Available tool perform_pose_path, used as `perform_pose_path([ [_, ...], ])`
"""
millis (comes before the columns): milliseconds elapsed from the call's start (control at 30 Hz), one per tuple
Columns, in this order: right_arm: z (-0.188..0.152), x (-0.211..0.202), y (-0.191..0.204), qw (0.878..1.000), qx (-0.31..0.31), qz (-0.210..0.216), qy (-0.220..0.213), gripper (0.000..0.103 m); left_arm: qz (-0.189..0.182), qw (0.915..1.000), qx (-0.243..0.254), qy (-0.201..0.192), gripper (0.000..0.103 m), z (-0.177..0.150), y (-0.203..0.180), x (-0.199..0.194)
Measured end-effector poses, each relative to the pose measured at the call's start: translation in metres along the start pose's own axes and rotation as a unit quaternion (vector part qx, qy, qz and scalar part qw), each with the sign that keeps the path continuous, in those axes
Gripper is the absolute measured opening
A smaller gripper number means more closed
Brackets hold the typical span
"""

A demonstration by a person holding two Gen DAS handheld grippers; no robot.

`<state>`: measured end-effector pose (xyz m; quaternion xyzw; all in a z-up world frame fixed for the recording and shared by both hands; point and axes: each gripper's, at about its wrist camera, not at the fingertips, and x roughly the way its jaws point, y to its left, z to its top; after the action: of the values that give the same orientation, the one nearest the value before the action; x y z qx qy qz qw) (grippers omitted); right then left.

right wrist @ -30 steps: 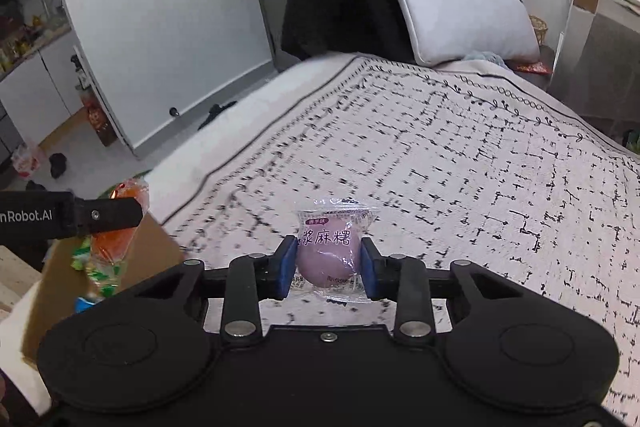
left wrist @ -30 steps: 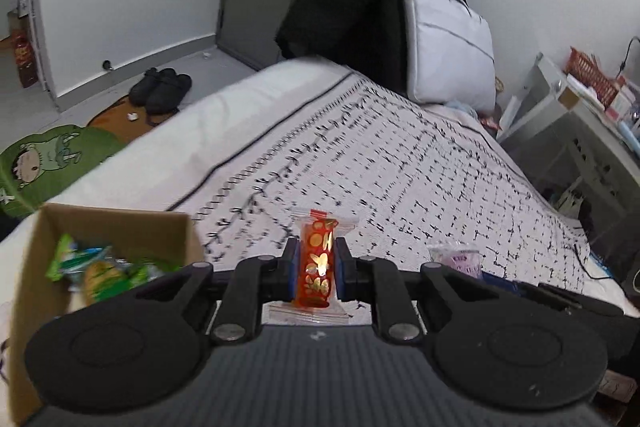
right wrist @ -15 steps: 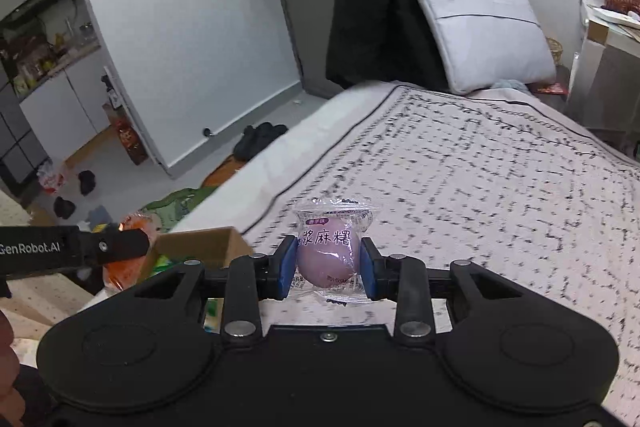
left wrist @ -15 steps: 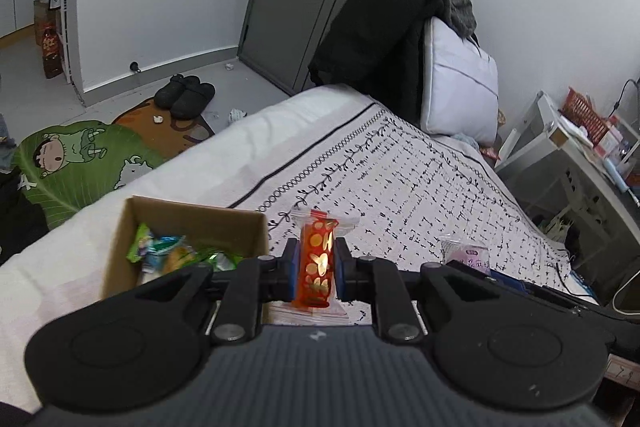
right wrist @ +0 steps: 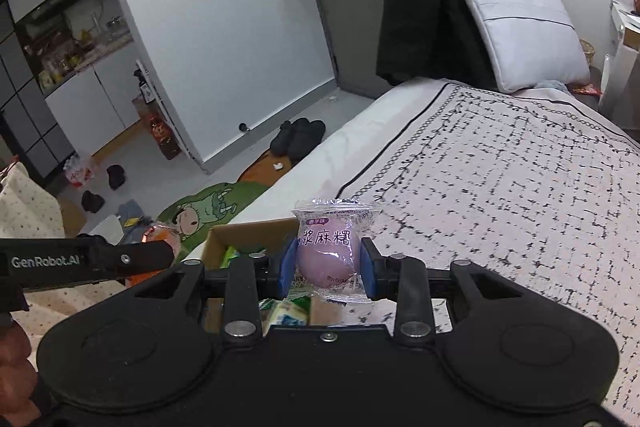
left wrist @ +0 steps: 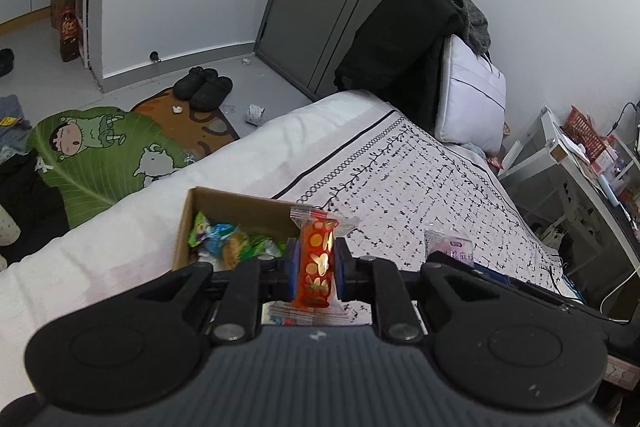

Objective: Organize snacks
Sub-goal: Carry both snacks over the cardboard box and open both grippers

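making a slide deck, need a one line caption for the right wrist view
Right gripper holds a clear-wrapped purple mochi ball above an open cardboard snack box on a patterned white bedspread.

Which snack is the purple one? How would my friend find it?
Start at the bed with the black-and-white patterned cover. Near its edge, by the cardboard box, the right gripper holds a clear packet. It's the only one with a round pale-purple ball inside; the other held snack is orange-red.

Both wrist views look steeply down along fingers; share cardboard box (left wrist: 240, 205), bed (right wrist: 500, 167).
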<state>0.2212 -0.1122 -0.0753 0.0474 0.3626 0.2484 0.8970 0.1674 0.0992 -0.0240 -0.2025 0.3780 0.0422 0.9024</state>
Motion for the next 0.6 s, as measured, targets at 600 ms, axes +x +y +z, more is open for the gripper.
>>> perform_pose_path([
  [600,-0.010,0.014,0.046,1.000,-0.018,0.007,0.025,0.033,0.000,0.9980,-0.055,0.030,0.020,-0.011,0.054,0.008],
])
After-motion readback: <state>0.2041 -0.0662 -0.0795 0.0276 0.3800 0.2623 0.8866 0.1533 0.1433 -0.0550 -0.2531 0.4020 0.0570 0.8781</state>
